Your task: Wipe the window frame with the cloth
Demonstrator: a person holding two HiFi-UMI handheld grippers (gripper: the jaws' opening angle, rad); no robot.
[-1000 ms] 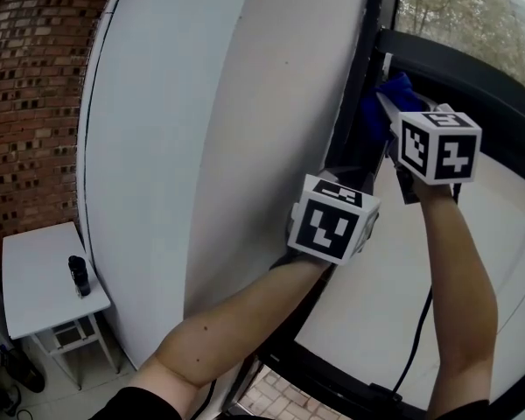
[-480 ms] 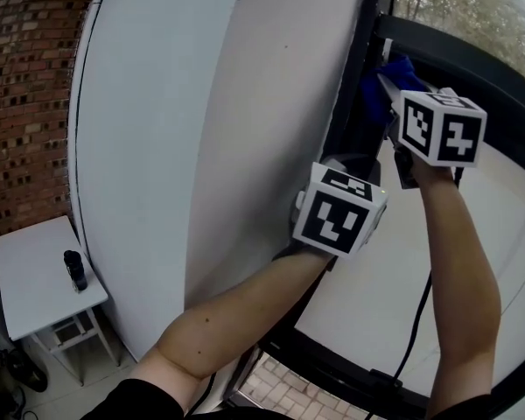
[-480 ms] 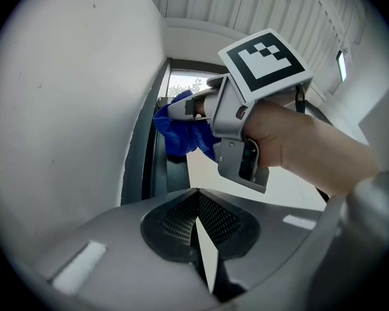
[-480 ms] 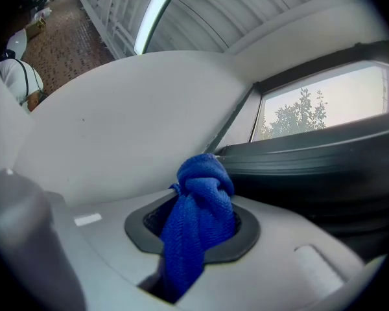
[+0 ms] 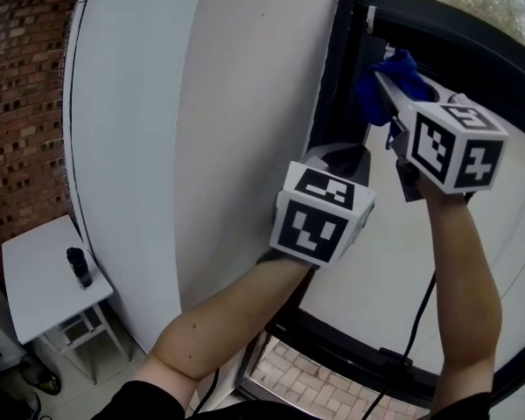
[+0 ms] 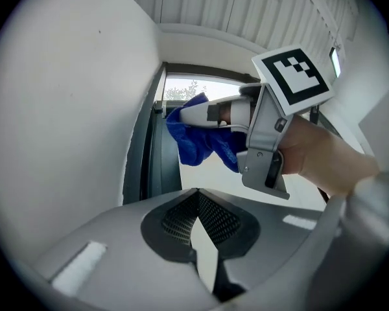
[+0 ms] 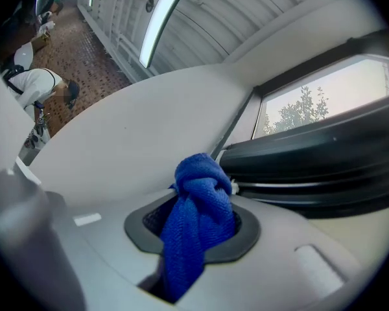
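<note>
While my right gripper (image 5: 381, 86) squeezes the blue cloth (image 7: 196, 225) tight between its jaws, the cloth's bunched top pokes out past the tips. The rest of it hangs back down between them. The cloth is high up, right by the corner where the dark window frame (image 5: 337, 103) runs up beside the white wall (image 5: 201, 147). A thick black bar (image 7: 311, 154) goes across there too. I cannot tell if the cloth touches the frame.

My left gripper (image 6: 195, 203) is lower down, near the same upright edge and apart from the right one. Its jaws are closed tip to tip with nothing in them.

On the wall side there is little room. On the glass (image 5: 376, 269) side there is lots of open room around my right arm (image 5: 459, 269). Far down by the wall stands a small white table (image 5: 35, 278).
</note>
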